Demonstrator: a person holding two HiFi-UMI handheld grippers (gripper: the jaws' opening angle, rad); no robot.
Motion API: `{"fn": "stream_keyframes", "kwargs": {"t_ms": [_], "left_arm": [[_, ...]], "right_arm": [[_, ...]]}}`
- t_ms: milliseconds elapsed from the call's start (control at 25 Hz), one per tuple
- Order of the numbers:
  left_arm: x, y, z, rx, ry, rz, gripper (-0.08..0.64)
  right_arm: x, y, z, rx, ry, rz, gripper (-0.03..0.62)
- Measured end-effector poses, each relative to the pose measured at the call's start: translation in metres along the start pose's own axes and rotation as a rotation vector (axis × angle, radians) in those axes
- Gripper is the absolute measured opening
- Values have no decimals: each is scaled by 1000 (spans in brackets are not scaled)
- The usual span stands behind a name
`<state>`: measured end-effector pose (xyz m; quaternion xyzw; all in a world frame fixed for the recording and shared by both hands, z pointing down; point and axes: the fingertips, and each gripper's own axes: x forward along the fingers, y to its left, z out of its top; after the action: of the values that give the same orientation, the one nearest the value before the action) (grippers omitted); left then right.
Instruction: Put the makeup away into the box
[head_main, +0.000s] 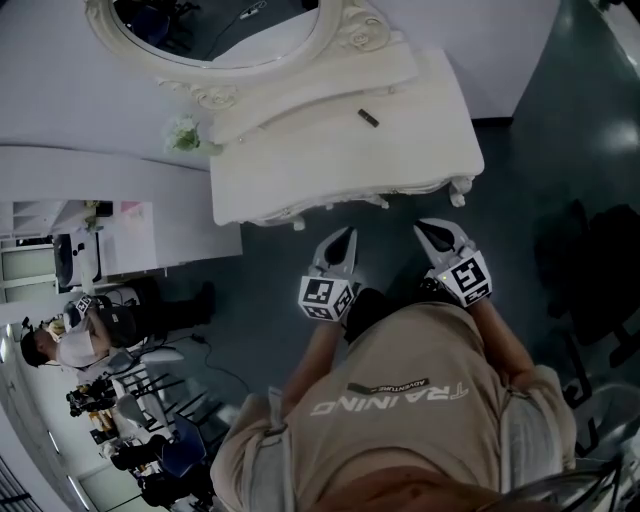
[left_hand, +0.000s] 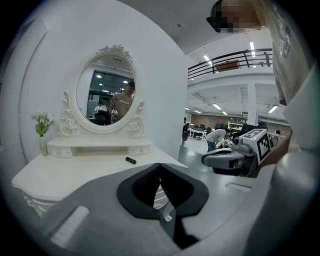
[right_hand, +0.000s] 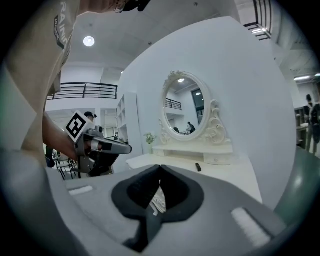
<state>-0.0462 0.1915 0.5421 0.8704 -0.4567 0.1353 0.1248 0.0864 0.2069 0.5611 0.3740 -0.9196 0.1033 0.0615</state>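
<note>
Left gripper (head_main: 346, 238) (left_hand: 160, 172): jaws together at the tips, nothing between them, touching nothing. Right gripper (head_main: 428, 228) (right_hand: 160, 172): jaws likewise closed and empty. Both are held side by side, apart from each other, in front of the person's torso and just short of the front edge of the white dressing table (head_main: 330, 160), pointing toward it. The makeup tube (head_main: 368, 118) (left_hand: 130, 160) (right_hand: 198, 167), small and dark, lies flat on the table well back from the front edge, right of centre, near the right end of the drawer shelf (head_main: 300, 85). Its long axis runs diagonally to the front edge; which end is the cap cannot be told. A small vase of flowers (head_main: 183, 135) stands at the rear left corner. The oval mirror (head_main: 200, 25) rises behind the shelf.
</note>
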Motion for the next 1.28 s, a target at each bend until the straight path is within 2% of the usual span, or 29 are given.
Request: {"fn": "stream_keyframes", "kwargs": {"t_ms": [200, 320, 520, 760, 1040, 1280], "left_arm": [[3, -2, 4, 5, -20, -20, 6], [-2, 13, -6, 3, 1, -16, 6], [4, 42, -20, -66, 10, -5, 6], [25, 87, -2, -58, -23, -87, 6], [49, 144, 48, 1, -74, -202, 6], [61, 194, 47, 20, -43, -251, 6]], "right_arm": [[9, -6, -8, -23, 25, 2, 3], [24, -3, -8, -10, 28, -8, 3], [44, -2, -9, -6, 65, -1, 3], [89, -2, 18, -36, 74, -52, 3], [140, -5, 61, -77, 68, -141, 3], [181, -7, 68, -36, 47, -229, 3]]}}
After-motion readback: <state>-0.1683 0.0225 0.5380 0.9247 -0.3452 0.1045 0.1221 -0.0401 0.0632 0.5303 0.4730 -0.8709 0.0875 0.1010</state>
